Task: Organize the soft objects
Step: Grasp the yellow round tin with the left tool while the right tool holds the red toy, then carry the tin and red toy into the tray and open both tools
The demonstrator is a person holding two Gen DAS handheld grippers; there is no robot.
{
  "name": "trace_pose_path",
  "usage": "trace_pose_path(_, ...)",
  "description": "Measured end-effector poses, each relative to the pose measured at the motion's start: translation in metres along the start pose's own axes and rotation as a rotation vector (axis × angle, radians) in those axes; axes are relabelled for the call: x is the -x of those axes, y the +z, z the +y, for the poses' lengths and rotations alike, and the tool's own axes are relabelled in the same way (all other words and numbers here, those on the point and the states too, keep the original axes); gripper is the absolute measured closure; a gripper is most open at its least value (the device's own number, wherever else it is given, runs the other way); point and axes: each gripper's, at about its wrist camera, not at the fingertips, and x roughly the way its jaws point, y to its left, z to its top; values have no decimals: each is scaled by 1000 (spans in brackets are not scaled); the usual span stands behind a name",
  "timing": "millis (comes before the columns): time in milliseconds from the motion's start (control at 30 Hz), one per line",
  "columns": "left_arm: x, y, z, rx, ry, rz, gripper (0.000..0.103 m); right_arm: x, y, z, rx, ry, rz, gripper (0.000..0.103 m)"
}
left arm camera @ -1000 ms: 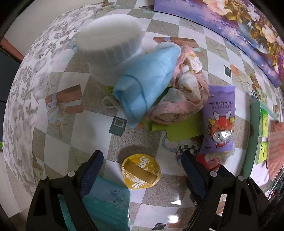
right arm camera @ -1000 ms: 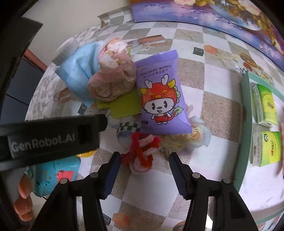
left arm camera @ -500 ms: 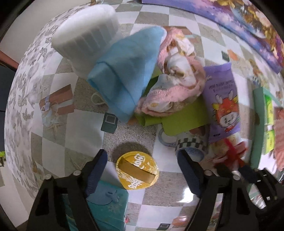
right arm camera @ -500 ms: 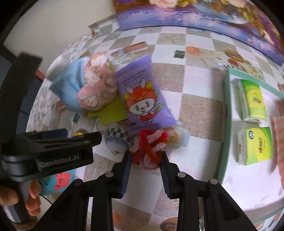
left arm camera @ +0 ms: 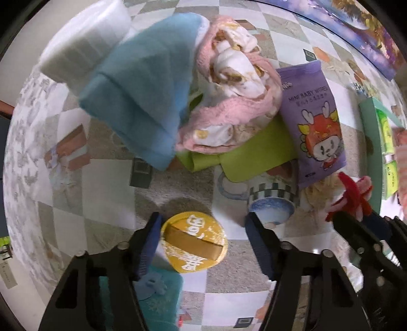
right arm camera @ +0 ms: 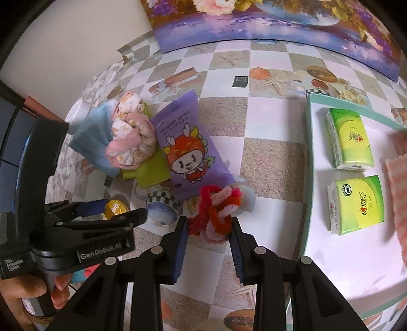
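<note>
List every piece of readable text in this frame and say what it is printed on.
"MINI BABY WIPES": purple wipes pack, with small unreadable script beneath.
"GenRobot.AI": left gripper body, right wrist view.
"Data Acquisition System": same gripper's handle.
Yellow round lid: white non-Latin characters, not readable.
Green tissue packs in the tray: logos and script too small to read reliably.

table: checkered seashell-print cloth | wall: plain off-white | backdrop: floral poster
</note>
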Motion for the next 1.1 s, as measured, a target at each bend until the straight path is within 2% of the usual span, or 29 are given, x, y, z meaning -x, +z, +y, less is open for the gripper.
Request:
trace_pose_path(67,0,-1,2,10,27,-13,54,1,1,-1,-6,3,-5,69)
trace_pose_path(433,4,-14,-12,61,96,-64,56,22,0,-11,-42,24,-45,69)
trace_pose_path(700,71,-25,-40,68,34,-214,56,60,0,-37,-110,-19,-131,69)
trace_pose_path(867,121,-30,-67,20,2,-294,56,84,-7,-67,-173,-105,-177,69)
trace_pose_path(1100,136,-32,-135,-116,-111,-303,55,93,-19,-123,-283,-205,-160,69)
